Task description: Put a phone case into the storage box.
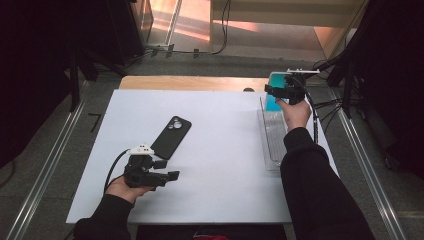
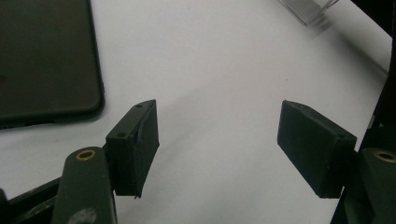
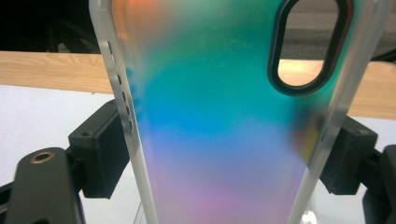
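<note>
**Ana:** Looking down from the high view, what is on the table?

**Ben:** A white table (image 1: 215, 165) carries a black phone (image 1: 171, 136) lying face down, left of centre. The left gripper (image 1: 167, 170) rests just beside the phone's near end, jaws spread, gripping nothing. At the far right, the right gripper (image 1: 276, 91) holds a teal phone case (image 1: 276, 79) up in the air above the far end of a clear plastic tray (image 1: 270, 137).

**Ana:** And the left gripper view?

**Ben:** Its two black jaws stand wide apart over bare white tabletop. The phone (image 2: 46, 60) sits at the upper left, apart from both jaws. A corner of the tray (image 2: 306, 9) shows at the top.

**Ana:** The right gripper view?

**Ben:** The case (image 3: 224, 140) stands upright between the jaws, which clamp its two long frosted edges. Its back shimmers from green through blue to pink, with an oval camera cutout (image 3: 308, 44) at the upper right.

**Ana:** How far along is the work?

**Ben:** I judge it early. The case is lifted out of the tray, but it is well apart from the phone. Carrying it over and fitting it to the phone is left.
</note>
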`<state>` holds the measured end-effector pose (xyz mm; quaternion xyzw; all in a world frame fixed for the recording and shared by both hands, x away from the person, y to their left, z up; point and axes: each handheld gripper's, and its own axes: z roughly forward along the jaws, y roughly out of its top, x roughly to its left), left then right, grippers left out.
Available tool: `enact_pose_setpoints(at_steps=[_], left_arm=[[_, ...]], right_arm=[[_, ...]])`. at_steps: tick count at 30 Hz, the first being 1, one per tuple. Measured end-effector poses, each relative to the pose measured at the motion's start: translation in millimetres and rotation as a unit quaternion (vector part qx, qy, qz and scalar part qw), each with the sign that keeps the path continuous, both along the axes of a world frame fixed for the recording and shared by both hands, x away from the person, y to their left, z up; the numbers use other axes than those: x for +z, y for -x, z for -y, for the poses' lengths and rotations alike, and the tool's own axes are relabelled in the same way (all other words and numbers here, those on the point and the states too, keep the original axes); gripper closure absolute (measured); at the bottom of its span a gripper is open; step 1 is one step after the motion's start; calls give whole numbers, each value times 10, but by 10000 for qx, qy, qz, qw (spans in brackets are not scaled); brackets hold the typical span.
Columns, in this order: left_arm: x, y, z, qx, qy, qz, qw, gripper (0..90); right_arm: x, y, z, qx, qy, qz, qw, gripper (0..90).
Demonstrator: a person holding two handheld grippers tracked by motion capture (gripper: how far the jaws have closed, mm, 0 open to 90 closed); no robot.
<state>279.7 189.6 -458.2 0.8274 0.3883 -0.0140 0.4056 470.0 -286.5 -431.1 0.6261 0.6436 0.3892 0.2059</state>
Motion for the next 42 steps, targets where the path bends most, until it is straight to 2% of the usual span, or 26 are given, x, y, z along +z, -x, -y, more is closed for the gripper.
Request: enact_pose_setpoints(at_steps=[3, 7, 14, 18, 20, 27, 33, 38, 42], left_arm=[[1, -2, -3, 5, 4, -5, 10000, 294], [-3, -2, -2, 6, -5, -15, 10000, 294], [-11, -5, 4, -25, -41, -25, 10000, 295], [-16, -4, 14, -34, -34, -31, 10000, 294], [-16, -3, 17, -35, -42, -39, 10000, 294], [-16, -7, 13, -14, -49, -28, 10000, 294], [-12, -15, 12, 23, -40, -8, 10000, 294], [-10, -21, 17, 26, -45, -12, 10000, 294], [-8, -27, 12, 34, -47, -6, 10000, 295]], right_arm=[[-76, -44, -64, 48, 295, -73, 9995, 155], [-184, -93, -90, 31, 253, -252, 9994, 153], [-248, -131, -114, -8, 568, -287, 9980, 152], [-257, -145, -87, 22, 446, -238, 9987, 85], [-255, -148, -70, 29, 373, -260, 9990, 0], [-202, -109, -19, 121, 166, -348, 9992, 0], [-138, -47, -5, 227, 212, -470, 9984, 0], [-37, 17, 11, 273, 218, -419, 9985, 0], [26, 84, 7, 332, 226, -553, 9977, 0]])
